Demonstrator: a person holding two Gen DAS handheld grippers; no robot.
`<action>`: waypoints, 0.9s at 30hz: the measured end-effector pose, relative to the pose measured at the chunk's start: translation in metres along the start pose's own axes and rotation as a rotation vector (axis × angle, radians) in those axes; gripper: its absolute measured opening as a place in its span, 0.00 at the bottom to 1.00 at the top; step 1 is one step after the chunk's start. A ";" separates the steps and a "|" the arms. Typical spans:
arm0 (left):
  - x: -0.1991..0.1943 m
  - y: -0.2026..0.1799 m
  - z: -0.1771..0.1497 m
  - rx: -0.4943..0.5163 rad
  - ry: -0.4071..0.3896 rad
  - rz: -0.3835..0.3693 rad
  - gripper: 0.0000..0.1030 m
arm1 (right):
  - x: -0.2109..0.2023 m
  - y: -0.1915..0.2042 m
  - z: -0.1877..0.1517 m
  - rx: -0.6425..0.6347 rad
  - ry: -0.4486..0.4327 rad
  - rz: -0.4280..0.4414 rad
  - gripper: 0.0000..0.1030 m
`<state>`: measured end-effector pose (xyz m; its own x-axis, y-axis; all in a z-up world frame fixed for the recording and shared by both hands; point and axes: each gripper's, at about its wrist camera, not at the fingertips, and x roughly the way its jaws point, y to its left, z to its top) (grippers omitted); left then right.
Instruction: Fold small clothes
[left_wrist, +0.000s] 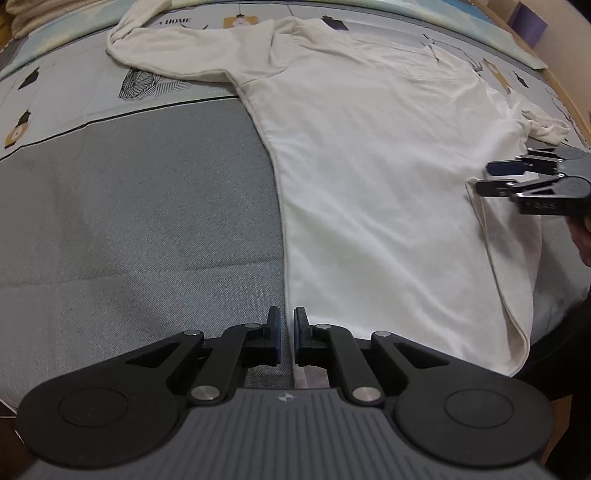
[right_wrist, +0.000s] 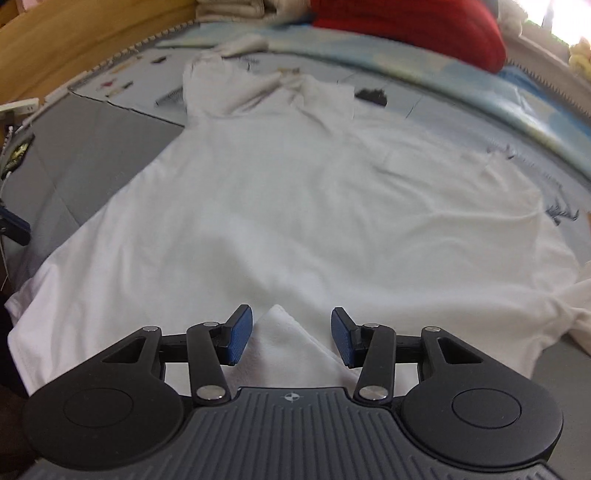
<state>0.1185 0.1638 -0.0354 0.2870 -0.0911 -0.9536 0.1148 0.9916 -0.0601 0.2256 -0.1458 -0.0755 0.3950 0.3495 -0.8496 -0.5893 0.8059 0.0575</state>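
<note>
A white long-sleeved shirt (left_wrist: 369, 184) lies spread flat on the bed, sleeves toward the far side. My left gripper (left_wrist: 287, 332) sits at the shirt's near left corner. Its blue pads are almost together, with the cloth's edge running in between them. In the left wrist view my right gripper (left_wrist: 483, 177) comes in from the right over the shirt's right side edge. In the right wrist view the shirt (right_wrist: 295, 203) fills the frame. There my right gripper (right_wrist: 291, 332) stands open, and a folded corner of cloth lies between the pads without touching them.
The bed cover (left_wrist: 129, 221) is grey near me and printed farther off. A red cushion (right_wrist: 406, 33) and a pale blue blanket (right_wrist: 480, 103) lie at the far side, beside a wooden bed frame (right_wrist: 74, 48). A hand (left_wrist: 581, 236) shows at the right edge.
</note>
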 end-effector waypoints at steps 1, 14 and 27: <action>0.000 -0.001 0.001 0.002 0.000 0.005 0.07 | 0.004 0.000 0.003 0.015 0.017 0.008 0.49; -0.009 -0.019 0.010 0.031 -0.056 -0.004 0.07 | -0.041 -0.010 -0.021 -0.001 0.086 0.037 0.06; -0.017 -0.061 0.005 0.132 -0.087 -0.049 0.07 | -0.152 -0.057 -0.176 0.139 0.213 0.149 0.06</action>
<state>0.1113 0.1044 -0.0138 0.3583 -0.1519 -0.9212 0.2533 0.9655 -0.0607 0.0757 -0.3291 -0.0420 0.1458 0.3721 -0.9167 -0.5218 0.8161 0.2483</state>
